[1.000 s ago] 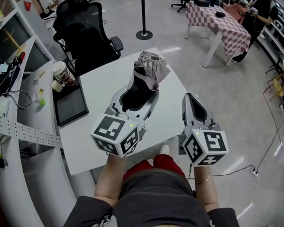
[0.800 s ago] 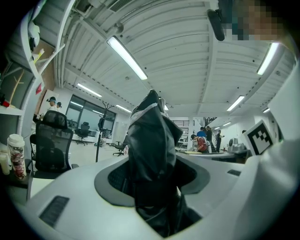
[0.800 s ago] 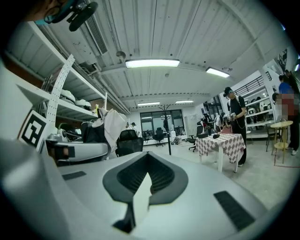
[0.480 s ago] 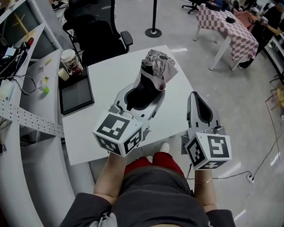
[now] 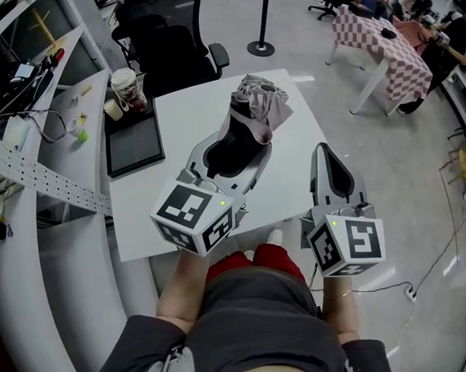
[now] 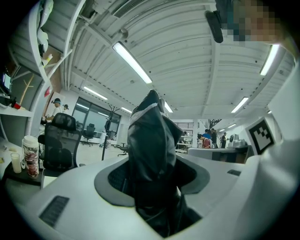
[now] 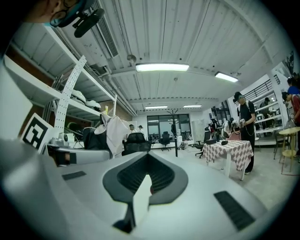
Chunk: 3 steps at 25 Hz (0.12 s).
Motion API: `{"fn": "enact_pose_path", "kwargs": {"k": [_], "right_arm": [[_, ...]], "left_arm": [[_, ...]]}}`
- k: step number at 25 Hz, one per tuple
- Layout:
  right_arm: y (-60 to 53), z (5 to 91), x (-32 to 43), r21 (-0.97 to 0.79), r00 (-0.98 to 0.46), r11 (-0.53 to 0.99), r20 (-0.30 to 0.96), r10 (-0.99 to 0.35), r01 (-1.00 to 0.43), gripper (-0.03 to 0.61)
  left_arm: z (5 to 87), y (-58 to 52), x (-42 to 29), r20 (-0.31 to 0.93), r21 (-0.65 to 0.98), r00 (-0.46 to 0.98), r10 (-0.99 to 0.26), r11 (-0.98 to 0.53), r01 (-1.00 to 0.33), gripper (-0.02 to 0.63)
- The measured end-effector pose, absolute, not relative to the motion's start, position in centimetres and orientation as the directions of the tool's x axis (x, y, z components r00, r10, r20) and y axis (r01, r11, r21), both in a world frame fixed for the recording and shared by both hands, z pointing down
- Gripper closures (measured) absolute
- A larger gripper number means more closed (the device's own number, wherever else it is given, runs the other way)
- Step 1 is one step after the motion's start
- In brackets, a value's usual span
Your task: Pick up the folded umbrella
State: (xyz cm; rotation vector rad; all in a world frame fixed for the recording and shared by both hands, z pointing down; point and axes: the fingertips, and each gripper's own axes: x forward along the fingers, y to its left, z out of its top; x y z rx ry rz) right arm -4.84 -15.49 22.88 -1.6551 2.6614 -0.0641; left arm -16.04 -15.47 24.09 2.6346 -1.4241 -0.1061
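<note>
We record the left hand-held gripper (image 5: 233, 145) clamped on the folded umbrella (image 5: 261, 104). Its own view shows both jaws pressed against the umbrella's black lower body (image 6: 152, 154), which fills the gap between them. The umbrella stands roughly upright in the grip, with its bunched grey fabric end uppermost and projecting beyond the jaw tips.

In the head view it lies over the far right part of the white worktop (image 5: 185, 122), short of the far right corner. We cannot tell whether its lower end touches the surface.

The right hand-held gripper (image 5: 328, 159) sits just past the worktop's right edge, near the near right corner and over the floor. Its jaws are pressed together with nothing between them, as the right gripper view confirms (image 7: 146, 164). That view also shows the umbrella off to the left (image 7: 110, 133), apart from the right jaws.

Along the worktop's left edge lies a black tray (image 5: 136, 139), with a paper cup (image 5: 126, 84) at its far end. A black office chair (image 5: 167, 46) stands behind the far edge.
</note>
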Motion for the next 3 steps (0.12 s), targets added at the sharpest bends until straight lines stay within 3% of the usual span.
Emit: {"fn": "enact_pose_path", "kwargs": {"k": [3], "right_arm": [[-15.19,22.81,-5.79,-0.039,-0.450,0.449,0.016,-0.893,-0.892,0.561]], "left_arm": [[24.12,-15.06,-17.11,0.006,0.164,0.542,-0.840,-0.534,-0.829,0.382]]}}
